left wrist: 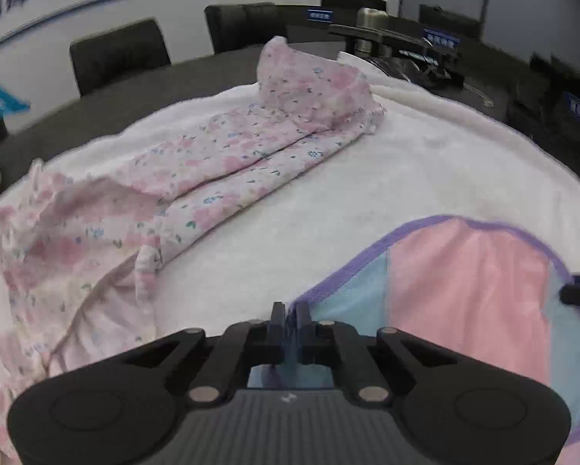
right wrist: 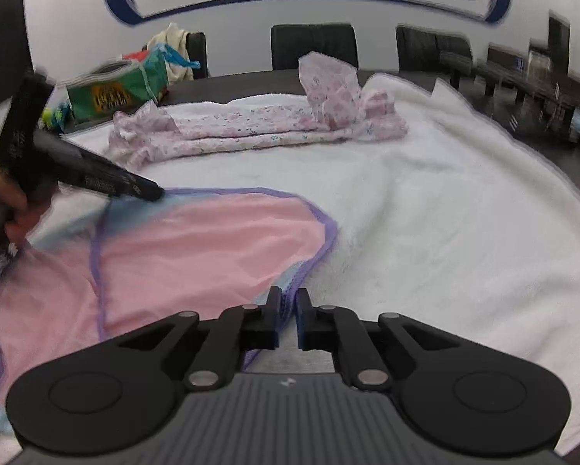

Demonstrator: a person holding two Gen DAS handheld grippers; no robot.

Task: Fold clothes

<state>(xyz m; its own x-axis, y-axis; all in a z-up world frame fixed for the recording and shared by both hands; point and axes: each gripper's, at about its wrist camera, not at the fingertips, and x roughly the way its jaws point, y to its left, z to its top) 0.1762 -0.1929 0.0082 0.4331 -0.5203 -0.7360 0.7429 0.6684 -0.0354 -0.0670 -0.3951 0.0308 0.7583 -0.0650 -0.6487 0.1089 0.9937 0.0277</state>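
left gripper (left wrist: 290, 312): jaws closed narrow, pinching the purple-trimmed edge of the pink and blue garment (left wrist: 464, 290) | right gripper (right wrist: 288, 302): jaws narrow, clamping the same garment's hem | garment: lies on the white blanket (right wrist: 444, 213), near side | floral clothes (left wrist: 212, 162): crumpled on the far side | green bag (right wrist: 111, 93): on the table beyond the blanket

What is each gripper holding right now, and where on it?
Both hold the pink-and-blue cloth with purple trim. The left gripper pinches its blue edge; the right gripper pinches the purple-trimmed edge.
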